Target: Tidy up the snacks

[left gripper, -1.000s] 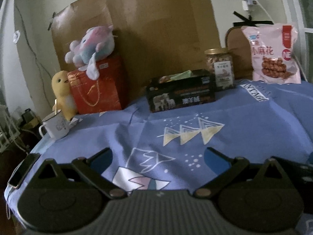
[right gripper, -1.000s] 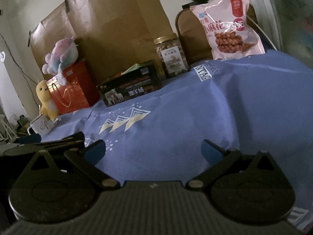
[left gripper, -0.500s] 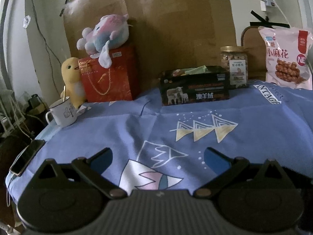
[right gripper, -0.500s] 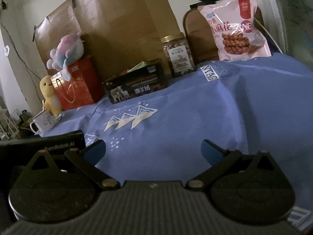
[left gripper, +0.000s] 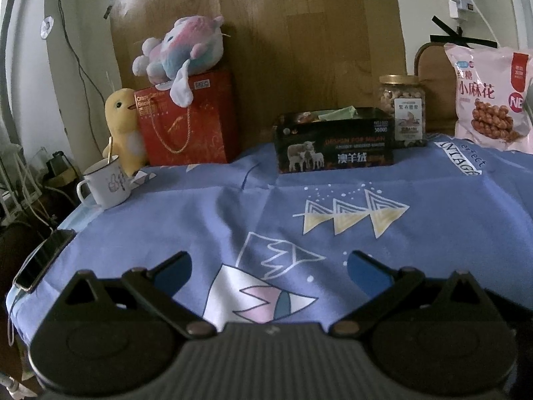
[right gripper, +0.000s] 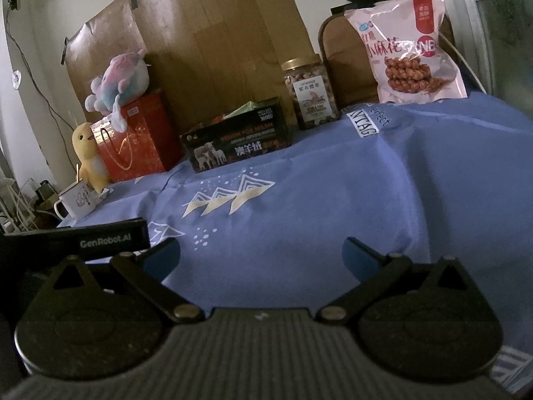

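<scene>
A pink snack bag (left gripper: 489,100) (right gripper: 413,50) leans upright at the back right of the blue cloth. A clear jar of nuts (left gripper: 401,110) (right gripper: 311,91) stands left of it. A black open box (left gripper: 333,143) (right gripper: 238,141) with packets inside stands left of the jar. A red gift bag (left gripper: 188,118) (right gripper: 133,141) stands at the back left. My left gripper (left gripper: 269,266) is open and empty, low over the near cloth. My right gripper (right gripper: 261,253) is open and empty, to the right of the left one, whose body (right gripper: 83,240) shows at its left.
A plush toy (left gripper: 180,53) lies on the red bag, a yellow duck toy (left gripper: 121,123) and a white mug (left gripper: 105,185) stand beside it. A phone (left gripper: 43,260) lies at the table's left edge. Cardboard (left gripper: 299,40) backs the table.
Both grippers have tilted up and levelled, so the back row sits lower and more upright in view. Both stay open and empty.
</scene>
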The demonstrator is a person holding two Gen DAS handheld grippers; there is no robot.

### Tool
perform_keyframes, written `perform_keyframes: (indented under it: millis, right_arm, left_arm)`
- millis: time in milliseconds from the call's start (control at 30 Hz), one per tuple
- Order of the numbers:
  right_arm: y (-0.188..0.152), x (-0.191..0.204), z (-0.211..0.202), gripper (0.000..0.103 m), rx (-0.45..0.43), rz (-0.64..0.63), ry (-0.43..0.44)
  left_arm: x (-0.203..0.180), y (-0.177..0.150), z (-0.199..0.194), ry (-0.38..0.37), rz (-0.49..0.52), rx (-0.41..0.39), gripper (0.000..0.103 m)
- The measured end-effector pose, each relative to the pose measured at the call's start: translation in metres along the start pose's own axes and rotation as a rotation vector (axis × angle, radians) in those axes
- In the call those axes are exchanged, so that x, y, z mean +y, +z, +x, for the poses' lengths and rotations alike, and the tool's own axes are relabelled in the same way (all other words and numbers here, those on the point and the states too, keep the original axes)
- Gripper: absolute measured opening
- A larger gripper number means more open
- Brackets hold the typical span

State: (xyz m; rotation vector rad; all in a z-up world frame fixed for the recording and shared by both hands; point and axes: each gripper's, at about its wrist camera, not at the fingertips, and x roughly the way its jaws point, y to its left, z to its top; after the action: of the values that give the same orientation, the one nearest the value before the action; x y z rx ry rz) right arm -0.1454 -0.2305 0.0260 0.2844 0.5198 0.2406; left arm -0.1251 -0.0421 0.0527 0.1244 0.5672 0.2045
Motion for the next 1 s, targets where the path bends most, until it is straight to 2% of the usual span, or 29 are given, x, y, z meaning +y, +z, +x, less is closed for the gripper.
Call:
perform_keyframes:
  millis: [600, 1000]
  right_arm:
    - [-0.0019, -0.0026, 0.0010, 0.103, -0.005, 0.009, -0.010]
    - [-0.0022, -0.0029, 0.0003, 0.103, -0.008, 0.016, -0.012]
  left_arm:
    - [0.0006, -0.0051, 0.0084, 0.001, 0.006, 0.038, 0.103]
    - [0.0029, -0.0046, 0.0076, -0.016, -0.003, 0.036, 0.103]
